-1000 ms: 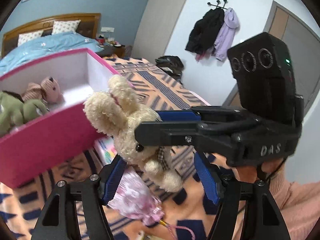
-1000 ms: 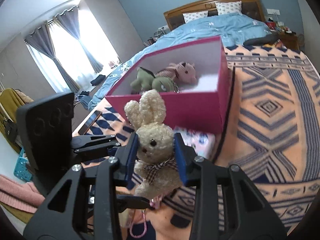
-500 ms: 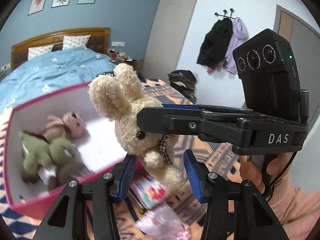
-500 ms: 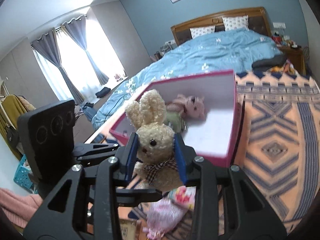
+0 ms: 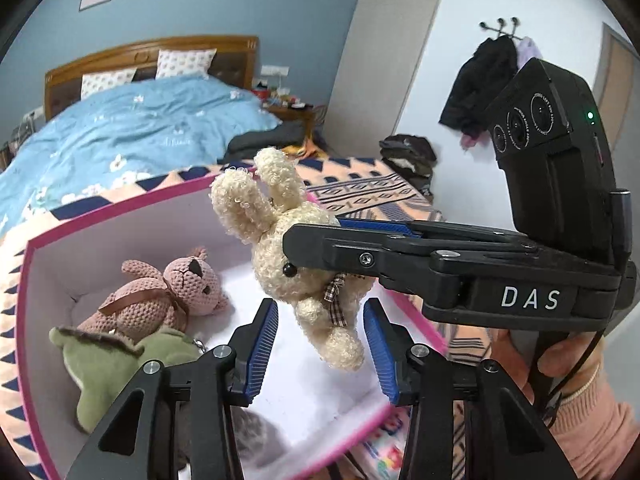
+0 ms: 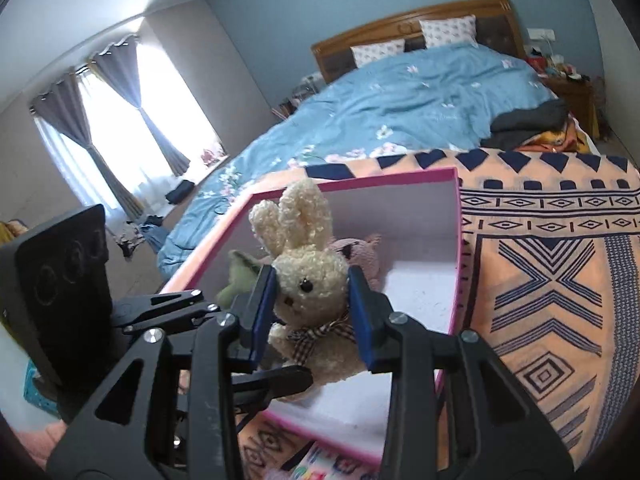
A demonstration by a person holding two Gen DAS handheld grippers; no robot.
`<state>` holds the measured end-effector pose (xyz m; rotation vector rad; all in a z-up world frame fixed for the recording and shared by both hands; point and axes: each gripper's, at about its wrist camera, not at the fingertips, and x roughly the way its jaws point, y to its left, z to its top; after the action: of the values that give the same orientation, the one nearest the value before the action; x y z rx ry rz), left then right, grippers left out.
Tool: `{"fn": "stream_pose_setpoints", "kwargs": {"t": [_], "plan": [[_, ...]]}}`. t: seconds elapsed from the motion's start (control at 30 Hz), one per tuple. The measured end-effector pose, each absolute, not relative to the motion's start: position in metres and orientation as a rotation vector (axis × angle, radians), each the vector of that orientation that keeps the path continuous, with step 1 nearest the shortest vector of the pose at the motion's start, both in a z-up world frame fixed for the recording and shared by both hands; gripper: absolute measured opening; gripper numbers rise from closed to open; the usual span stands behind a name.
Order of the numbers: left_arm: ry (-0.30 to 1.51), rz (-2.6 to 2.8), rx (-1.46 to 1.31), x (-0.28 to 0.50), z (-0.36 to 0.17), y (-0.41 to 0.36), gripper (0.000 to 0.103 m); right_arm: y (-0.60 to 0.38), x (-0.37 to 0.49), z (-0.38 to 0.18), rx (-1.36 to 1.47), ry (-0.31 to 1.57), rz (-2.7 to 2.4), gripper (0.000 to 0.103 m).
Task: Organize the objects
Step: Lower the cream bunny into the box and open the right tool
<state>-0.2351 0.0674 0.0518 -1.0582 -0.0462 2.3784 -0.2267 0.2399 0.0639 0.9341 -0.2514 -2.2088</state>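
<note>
Right tongs (image 6: 312,308) clamp the bunny (image 6: 310,280); only left view shows its legs.

The bunny (image 5: 296,264) was curly, fuzzy cloth. The pink bear (image 5: 168,296) looked knitted and bumpy. The green toy (image 5: 108,364) was soft felt. The pink box (image 6: 458,248) looked like smooth matt card. The headboard (image 6: 416,24) was shiny wood.

The white letters "DAS" stood on the black body of the right gripper (image 5: 352,236), seen from the left wrist
</note>
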Motion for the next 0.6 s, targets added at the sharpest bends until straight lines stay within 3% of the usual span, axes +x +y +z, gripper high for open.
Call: {"fn": "stream_pose_setpoints", "kwargs": {"t": [0.47,0.6], "plan": [[-0.025,2.385,-1.201,-0.271,0.034,0.071,0.044,0.232,-0.272,0.043,1.082,-0.265,-2.328,0.043],[-0.029,2.388,-1.195,-0.267,0.034,0.069,0.044,0.238,-0.271,0.045,1.077,-0.278,-2.354,0.054]]}}
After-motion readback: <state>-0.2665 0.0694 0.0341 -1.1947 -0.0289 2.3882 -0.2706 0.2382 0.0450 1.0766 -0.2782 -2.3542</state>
